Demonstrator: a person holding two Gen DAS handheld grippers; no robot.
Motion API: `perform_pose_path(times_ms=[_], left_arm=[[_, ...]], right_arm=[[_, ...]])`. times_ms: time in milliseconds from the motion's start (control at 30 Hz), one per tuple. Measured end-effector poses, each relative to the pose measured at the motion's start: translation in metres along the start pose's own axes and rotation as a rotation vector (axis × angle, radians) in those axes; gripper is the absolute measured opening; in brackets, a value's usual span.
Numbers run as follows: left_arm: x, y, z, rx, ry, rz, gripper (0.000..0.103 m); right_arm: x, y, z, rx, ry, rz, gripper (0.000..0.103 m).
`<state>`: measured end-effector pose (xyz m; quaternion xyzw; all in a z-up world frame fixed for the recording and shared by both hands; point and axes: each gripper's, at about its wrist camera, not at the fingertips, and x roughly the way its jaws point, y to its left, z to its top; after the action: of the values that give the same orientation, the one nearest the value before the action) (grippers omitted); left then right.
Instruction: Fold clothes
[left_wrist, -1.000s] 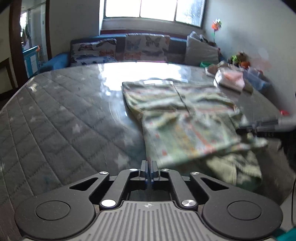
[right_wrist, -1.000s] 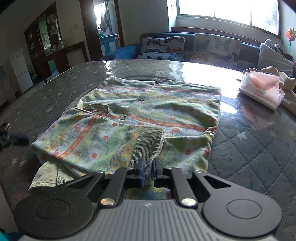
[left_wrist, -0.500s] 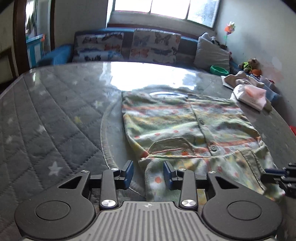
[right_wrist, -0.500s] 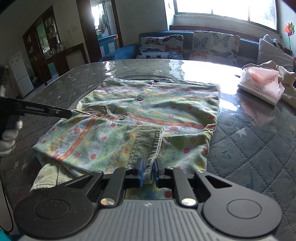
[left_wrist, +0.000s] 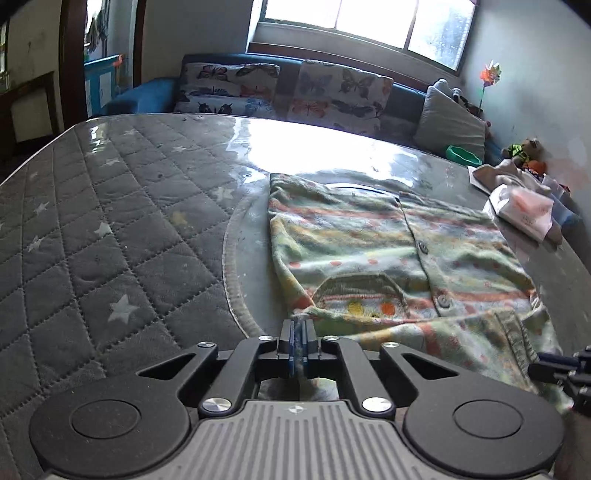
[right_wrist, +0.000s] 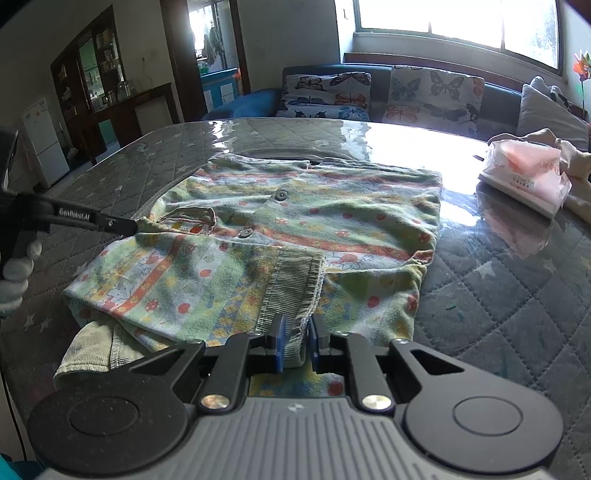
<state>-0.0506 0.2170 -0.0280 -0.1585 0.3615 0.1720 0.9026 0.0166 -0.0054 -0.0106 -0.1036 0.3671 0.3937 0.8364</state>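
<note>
A patterned green child's cardigan lies on the quilted table, its sleeves folded across the front; it also shows in the right wrist view. My left gripper is shut on the cardigan's left fold edge by the pocket. It appears from the side in the right wrist view. My right gripper has its jaws slightly apart around the ribbed cuff of the folded sleeve. The right gripper's tip shows at the left wrist view's right edge.
A pink tissue pack and beige cloth lie at the table's far right. The grey quilted table spreads to the left. A sofa with butterfly cushions stands behind.
My left gripper came in from the left, opened, then shut on the cardigan's left fold edge. My right gripper's jaws, shut on the cuff, have parted slightly.
</note>
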Motion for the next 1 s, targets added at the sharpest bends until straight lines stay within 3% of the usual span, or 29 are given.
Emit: perform_pose_path(times_ms=[100,167,267,567,700,767,800,1000], left_arm=[[-0.008,-0.006,0.006,0.015,-0.03,-0.012,0.008],[-0.012,-0.015,0.007,0.046,-0.036,-0.058,0.009],[-0.003,-0.027,0.004,0.104,-0.006,-0.096,0.012],[0.013,-0.024,0.0,0.154,0.04,-0.125,0.019],[0.015,-0.023,0.002,0.18,0.051,-0.144,0.021],[0.011,-0.026,0.003,0.193,0.042,-0.134,0.028],[0.008,-0.028,0.003,0.203,0.032,-0.125,0.033],[-0.01,-0.049,0.004,0.25,-0.016,-0.181,0.034]], right_arm=[[0.0,-0.001,0.0,0.0,0.001,0.002,0.013],[-0.001,0.0,0.0,-0.004,-0.005,-0.002,0.013],[-0.006,0.004,0.0,-0.02,-0.022,-0.014,0.005],[-0.027,0.013,0.001,-0.01,-0.053,-0.026,0.004],[-0.016,0.007,0.003,0.023,0.02,-0.015,0.004],[-0.007,0.001,0.004,0.032,0.047,-0.029,0.009],[-0.008,0.001,0.005,0.029,0.046,-0.031,0.009],[-0.005,-0.004,0.036,-0.034,-0.019,-0.034,0.013]])
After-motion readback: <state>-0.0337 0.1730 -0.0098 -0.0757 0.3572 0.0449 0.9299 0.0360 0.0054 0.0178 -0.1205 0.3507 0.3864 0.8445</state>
